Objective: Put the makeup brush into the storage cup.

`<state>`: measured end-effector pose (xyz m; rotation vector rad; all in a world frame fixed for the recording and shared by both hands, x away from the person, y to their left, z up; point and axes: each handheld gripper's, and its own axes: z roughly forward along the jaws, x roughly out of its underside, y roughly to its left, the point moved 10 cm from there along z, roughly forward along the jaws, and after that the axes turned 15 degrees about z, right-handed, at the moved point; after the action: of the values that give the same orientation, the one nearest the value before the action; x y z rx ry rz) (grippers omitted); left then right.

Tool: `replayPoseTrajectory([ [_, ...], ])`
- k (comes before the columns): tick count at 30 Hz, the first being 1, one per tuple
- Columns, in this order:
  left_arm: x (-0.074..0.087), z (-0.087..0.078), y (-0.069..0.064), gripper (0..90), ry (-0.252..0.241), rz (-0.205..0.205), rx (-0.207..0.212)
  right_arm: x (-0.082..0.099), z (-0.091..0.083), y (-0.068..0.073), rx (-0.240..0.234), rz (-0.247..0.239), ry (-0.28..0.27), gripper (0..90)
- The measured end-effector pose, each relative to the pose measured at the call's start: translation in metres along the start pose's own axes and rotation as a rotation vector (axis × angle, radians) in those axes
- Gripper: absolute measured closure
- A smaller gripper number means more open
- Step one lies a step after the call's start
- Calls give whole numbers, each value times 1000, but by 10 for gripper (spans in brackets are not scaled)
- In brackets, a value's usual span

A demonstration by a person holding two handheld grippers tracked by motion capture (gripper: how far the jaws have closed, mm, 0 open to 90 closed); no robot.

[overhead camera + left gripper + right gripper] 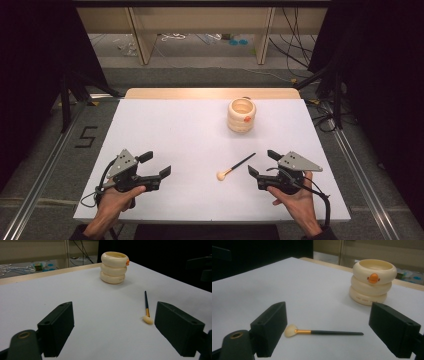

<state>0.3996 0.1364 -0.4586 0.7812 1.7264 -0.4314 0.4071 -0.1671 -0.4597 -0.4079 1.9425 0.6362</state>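
Both hands rest low at the near edge of the white bench [165, 125], the left gripper [156, 166] and right gripper [262, 163] each level, pointing inward, fingers spread and empty. A brush [235, 167] lies flat just left of the right gripper, its long axis diagonal: pale head near-left, dark handle tip far-right toward the cream holder [241, 115]

Cream ringed holder [372, 282] with orange spot; black-handled, gold-ferruled brush [322, 332]; white table [175, 135].

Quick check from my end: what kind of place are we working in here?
Probably a lab or recording workspace, not a home: a bare white table inside a metal rail frame, dark curtains at both sides, loose cables on the floor beyond.
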Motion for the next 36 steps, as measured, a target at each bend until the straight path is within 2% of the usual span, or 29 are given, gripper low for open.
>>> replayPoseTrajectory([
  [12,0,0,0,156,2,-1,0,-1,1,2,-23,-23,17,155],
  [14,1,0,1,156,5,11,1,-1,2,1,-17,-51,34,155],
  [16,1,0,0,156,6,9,1,-2,3,1,-15,-63,26,155],
  [17,1,0,1,156,6,10,1,-1,2,2,-23,-63,49,158],
  [19,1,0,1,156,5,16,3,-2,4,3,-36,-89,52,159],
  [21,1,0,1,156,6,16,2,-2,5,4,-42,-89,53,156],
  [22,1,0,1,156,6,15,2,-4,6,4,-43,-105,56,156],
  [24,1,0,1,156,7,15,-1,-4,7,7,-52,-101,80,156],
  [27,2,1,1,156,8,12,0,-7,10,5,-46,-154,97,154],
  [28,2,1,1,156,8,12,0,-7,10,5,-46,-154,97,154],
  [31,2,1,1,156,10,10,-1,-8,14,4,-48,-193,136,155],
  [32,2,1,1,156,11,9,-2,-10,17,3,-52,-221,158,156],
  [34,2,1,1,156,11,9,-2,-10,19,3,-55,-232,168,156],
  [36,2,2,1,156,10,7,0,-9,25,4,-70,-270,222,156],
])
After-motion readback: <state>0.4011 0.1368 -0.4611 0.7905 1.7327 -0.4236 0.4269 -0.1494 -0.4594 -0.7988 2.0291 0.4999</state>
